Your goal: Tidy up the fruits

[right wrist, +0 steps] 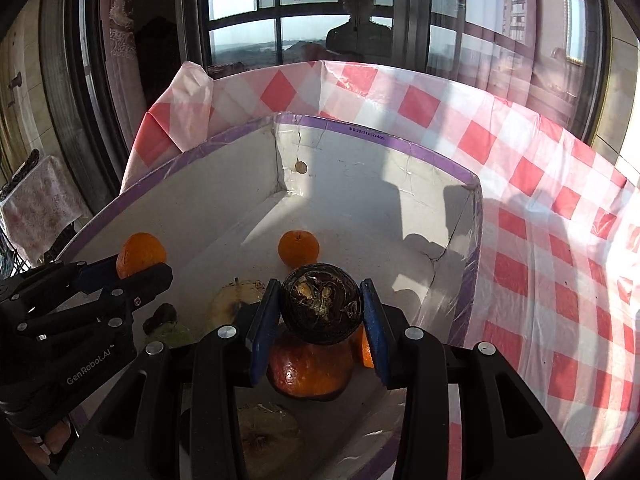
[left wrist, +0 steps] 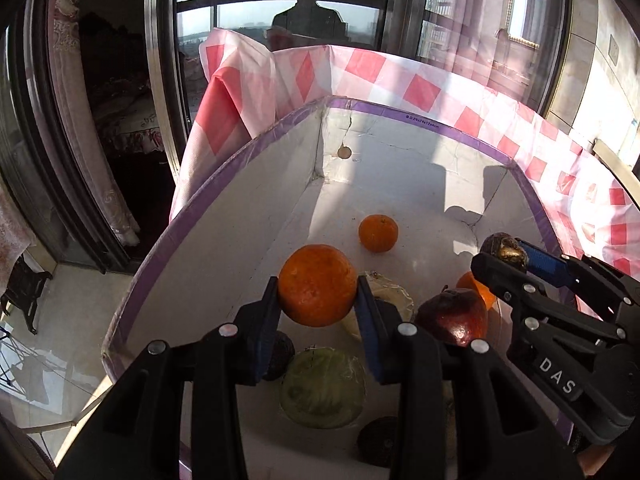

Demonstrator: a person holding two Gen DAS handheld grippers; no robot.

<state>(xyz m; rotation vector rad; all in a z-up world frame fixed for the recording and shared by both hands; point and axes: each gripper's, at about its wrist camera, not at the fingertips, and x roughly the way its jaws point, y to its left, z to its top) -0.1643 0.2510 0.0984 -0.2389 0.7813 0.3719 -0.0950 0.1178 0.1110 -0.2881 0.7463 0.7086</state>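
Note:
My left gripper is shut on an orange and holds it above the white box with purple rim. My right gripper is shut on a dark round fruit, also over the box. Each gripper shows in the other's view: the right one at the right, the left one at the left. In the box lie a small orange, a red apple, a green round fruit, a pale fruit and dark fruits.
The box stands on a red and white checked cloth that rises behind it. A window with dark frames stands beyond. The floor lies past the box's left side.

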